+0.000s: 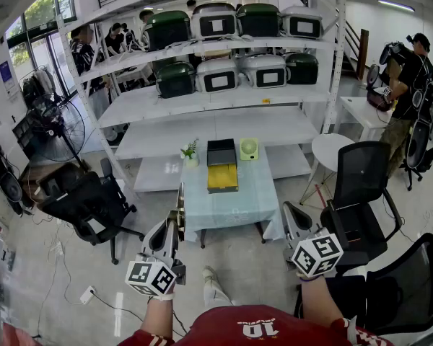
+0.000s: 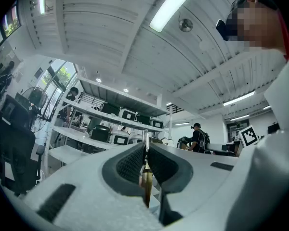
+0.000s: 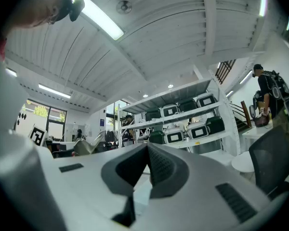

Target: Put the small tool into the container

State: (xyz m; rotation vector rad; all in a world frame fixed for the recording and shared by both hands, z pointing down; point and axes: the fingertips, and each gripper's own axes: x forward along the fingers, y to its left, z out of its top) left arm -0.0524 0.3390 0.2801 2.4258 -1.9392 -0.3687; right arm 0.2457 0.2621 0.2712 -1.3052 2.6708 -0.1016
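A black container (image 1: pixel 222 166) with a yellow tray in its front half sits on the table (image 1: pixel 245 193), which has a pale teal cloth. Both grippers are held low, short of the table's near edge. My left gripper (image 1: pixel 177 225) is shut on a small tool (image 1: pixel 180 199), a thin rod pointing up toward the table. In the left gripper view the tool (image 2: pixel 145 179) shows a brownish shaft pinched between the pads, its metal tip sticking out past the left gripper (image 2: pixel 145 150). My right gripper (image 1: pixel 289 213) is shut with nothing between its jaws, as the right gripper (image 3: pixel 148 153) shows in its own view.
On the table stand a small potted plant (image 1: pixel 190 152) and a green desk fan (image 1: pixel 249 148). Black office chairs stand at the left (image 1: pixel 86 200) and at the right (image 1: pixel 357 186). A round white table (image 1: pixel 328 150), white shelving with cases (image 1: pixel 224 78) and a person (image 1: pixel 411 85) lie beyond.
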